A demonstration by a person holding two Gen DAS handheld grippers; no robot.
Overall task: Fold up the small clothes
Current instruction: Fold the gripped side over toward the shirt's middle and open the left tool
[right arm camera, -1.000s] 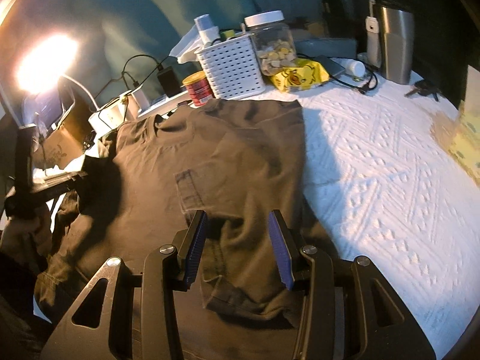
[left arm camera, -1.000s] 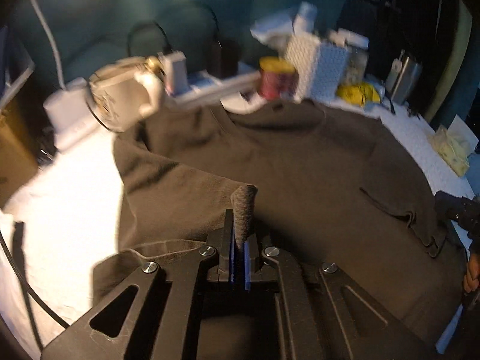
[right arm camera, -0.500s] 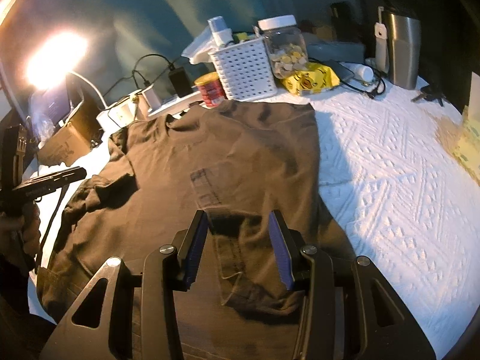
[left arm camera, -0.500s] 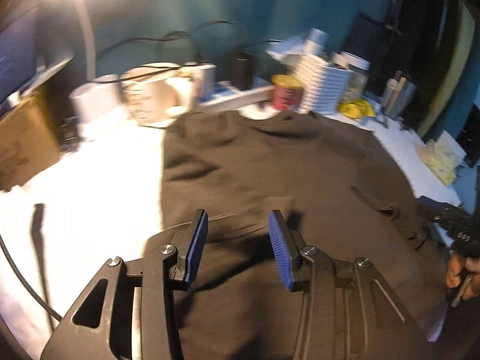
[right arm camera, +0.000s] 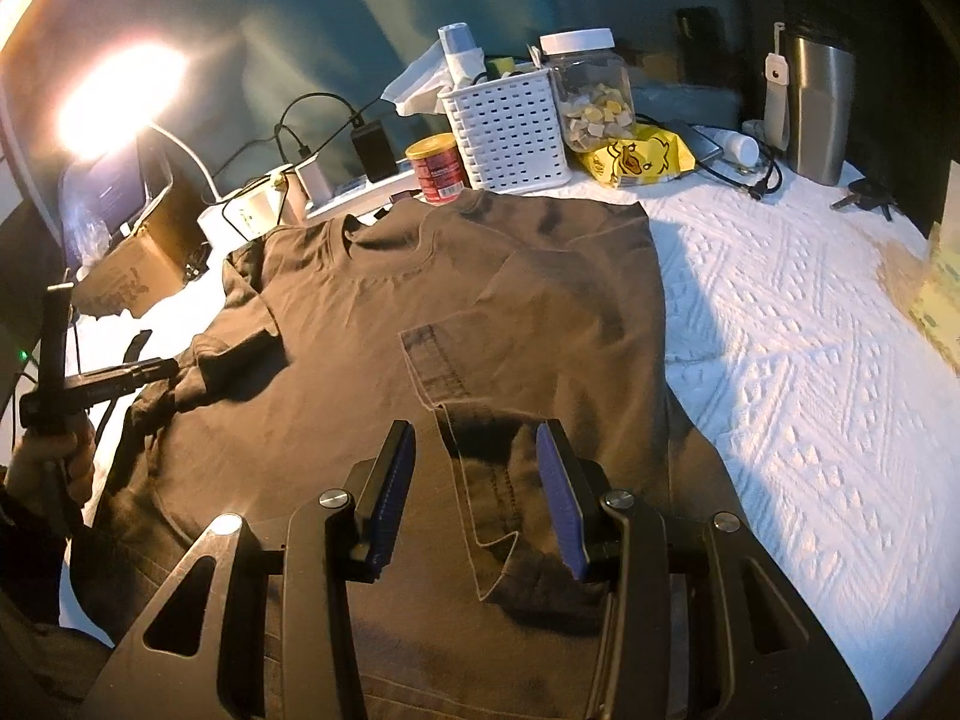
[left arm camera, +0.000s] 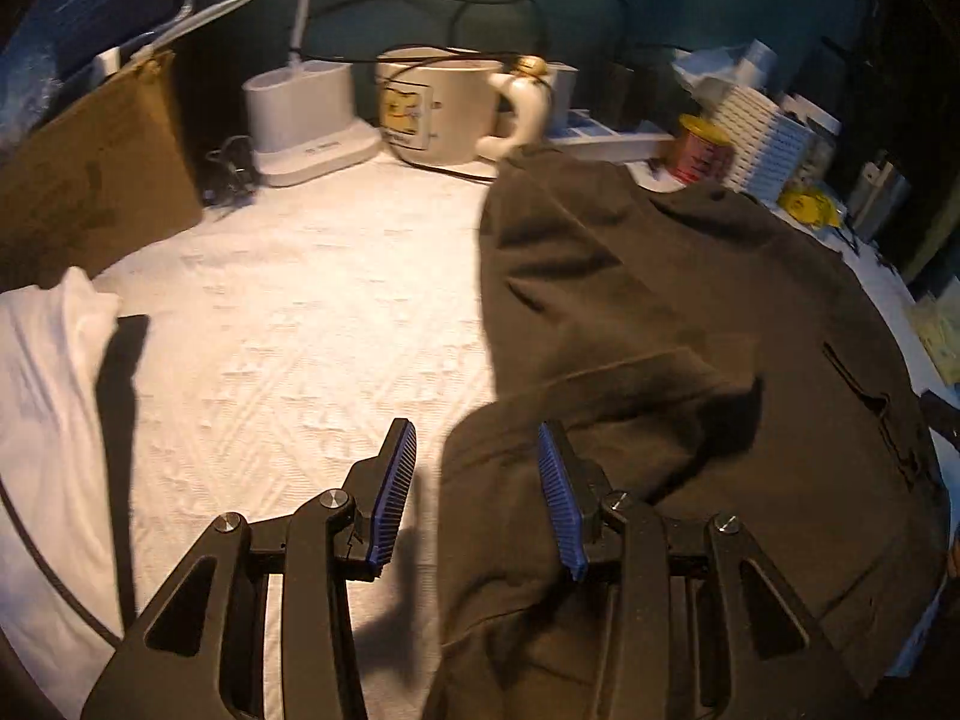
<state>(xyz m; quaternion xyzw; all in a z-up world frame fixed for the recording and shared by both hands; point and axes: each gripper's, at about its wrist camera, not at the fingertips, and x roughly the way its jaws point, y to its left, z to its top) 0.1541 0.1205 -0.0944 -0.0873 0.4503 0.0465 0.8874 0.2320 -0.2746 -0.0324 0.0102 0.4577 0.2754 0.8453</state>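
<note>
White quilted bedspread (right arm camera: 810,372) under lamplight (teal wall behind) carries a dark brown T-shirt (right arm camera: 480,312); left gripper (left arm camera: 474,492) and right gripper (right arm camera: 474,492) both gape, empty.

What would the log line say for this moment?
left gripper: open, empty | right gripper: open, over shirt | both sleeves folded in

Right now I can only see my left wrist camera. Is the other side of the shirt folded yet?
Observer: Yes. In the right wrist view the shirt's right side is folded in, with its sleeve lying on top.
Operator: Are the right tongs holding it?
Observer: No. The right tongs are open above that sleeve, pinching nothing.
Operator: What's next to the white basket?
Observer: A clear jar with a white lid stands right beside it.
</note>
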